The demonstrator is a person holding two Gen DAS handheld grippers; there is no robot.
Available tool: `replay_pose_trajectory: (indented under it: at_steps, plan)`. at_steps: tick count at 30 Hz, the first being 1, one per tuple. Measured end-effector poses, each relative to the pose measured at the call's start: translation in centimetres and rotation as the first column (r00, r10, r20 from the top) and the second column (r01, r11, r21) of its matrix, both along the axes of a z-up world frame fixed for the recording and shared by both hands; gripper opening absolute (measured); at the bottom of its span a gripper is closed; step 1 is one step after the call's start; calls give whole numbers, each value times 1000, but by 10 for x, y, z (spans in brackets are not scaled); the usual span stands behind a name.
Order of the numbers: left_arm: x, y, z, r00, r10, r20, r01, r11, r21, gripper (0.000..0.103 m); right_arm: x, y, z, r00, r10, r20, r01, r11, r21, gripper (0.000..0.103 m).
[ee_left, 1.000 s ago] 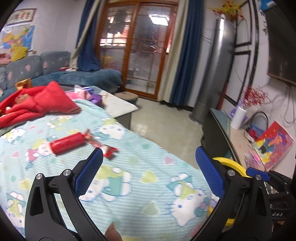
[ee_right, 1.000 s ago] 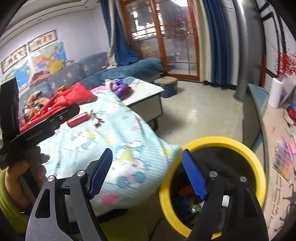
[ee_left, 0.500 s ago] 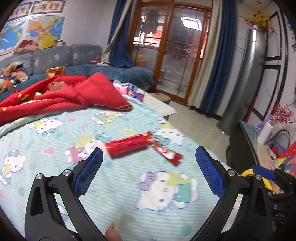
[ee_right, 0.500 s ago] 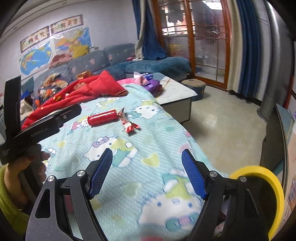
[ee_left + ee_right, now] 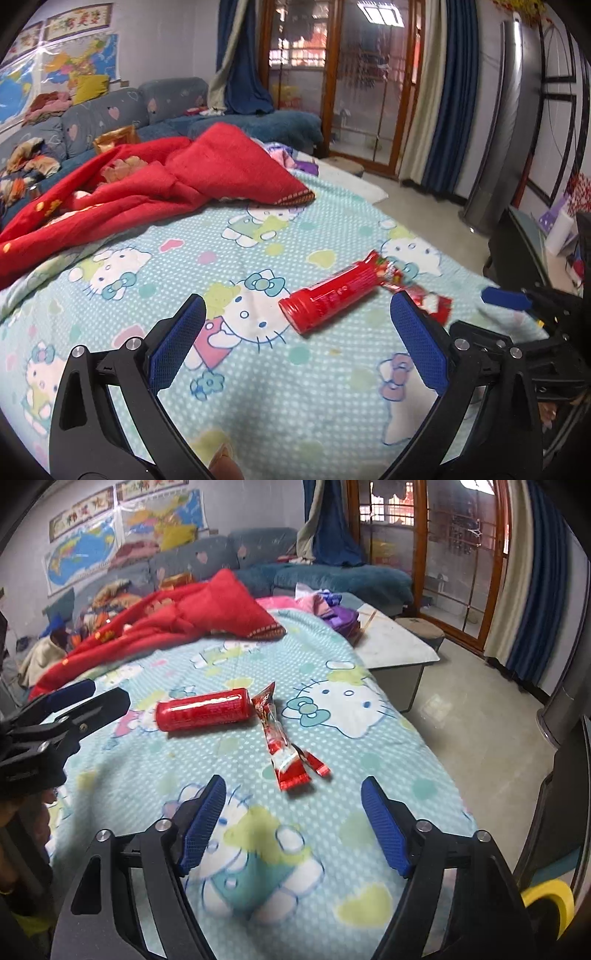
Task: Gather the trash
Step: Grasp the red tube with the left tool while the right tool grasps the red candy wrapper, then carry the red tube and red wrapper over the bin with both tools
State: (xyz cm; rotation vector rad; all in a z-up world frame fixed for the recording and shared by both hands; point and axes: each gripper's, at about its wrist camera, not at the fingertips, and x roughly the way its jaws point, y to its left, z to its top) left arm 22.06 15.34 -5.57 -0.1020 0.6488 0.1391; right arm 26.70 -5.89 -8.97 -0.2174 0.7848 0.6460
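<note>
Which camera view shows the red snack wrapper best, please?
The right wrist view. There the red snack wrapper lies whole and uncovered on the blanket, beside the red can. In the left wrist view the wrapper is partly hidden behind a finger of the left gripper and blurred.

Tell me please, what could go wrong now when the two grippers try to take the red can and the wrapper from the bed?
1. The red can lies on its side on the soft bed cover, so a jaw's nudge might roll it away.
2. The flat wrapper touches the can's end; open jaws of the right gripper may pinch fabric too.
3. The left gripper works close by, so they may collide.
</note>
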Motion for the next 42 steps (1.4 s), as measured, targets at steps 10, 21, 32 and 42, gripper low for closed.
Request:
replay_pose_trajectory:
  at_steps: [10,21,32,42]
  plan:
    - [47,3,-24,988,-120,-93,120,993,-4,92,33,21,-25,998,-23,-56,17,995,-97,42]
    - [79,-15,-45,950,-239,-201,242,970,-10,76,0,-27,-22,991,-58,-121,55,998,-24,16]
    - [64,-50,-51,923,-296,-246,316,948,46,27,-47,-70,-18,978,-64,-197,82,993,85,16]
    - [31,-85,-43,916,-361,-178,347,932,-106,27,-79,-120,8,982,-114,-153,137,980,147,16]
